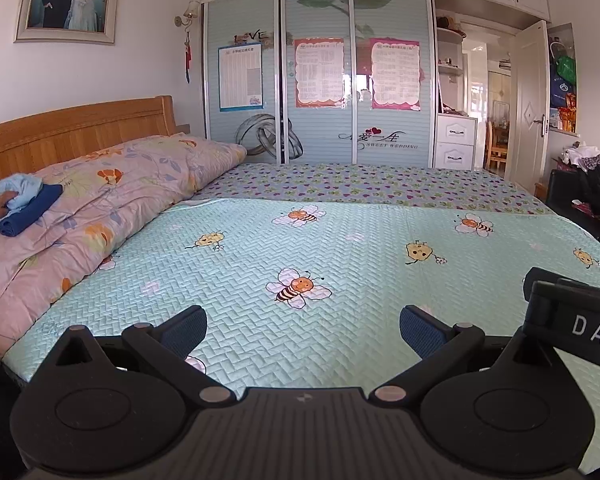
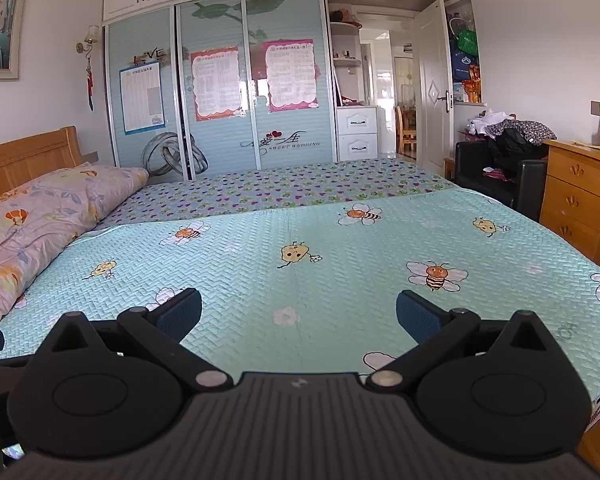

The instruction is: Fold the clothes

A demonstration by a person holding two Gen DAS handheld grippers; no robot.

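Left tongs (image 1: pixel 303 330) hovering over bee-print bedspread (image 1: pixel 340 248), fingers spread wide, gripping nothing. Right tongs (image 2: pixel 299 318) doing likewise, also parted and empty. Clothes (image 1: pixel 24 206), light blue piece atop dark blue one, lying bundled on floral quilt (image 1: pixel 112 200) at far left by headboard, well apart from both tongs. Bedspread bare of garments. Judging: folding apparently not begun; fetching, spreading, folding all remaining.

The wardrobe (image 1: pixel 320 80) reads "LOVE" and "SWEET WEDDING"; the right tongs (image 1: pixel 572 320) read "DAS".
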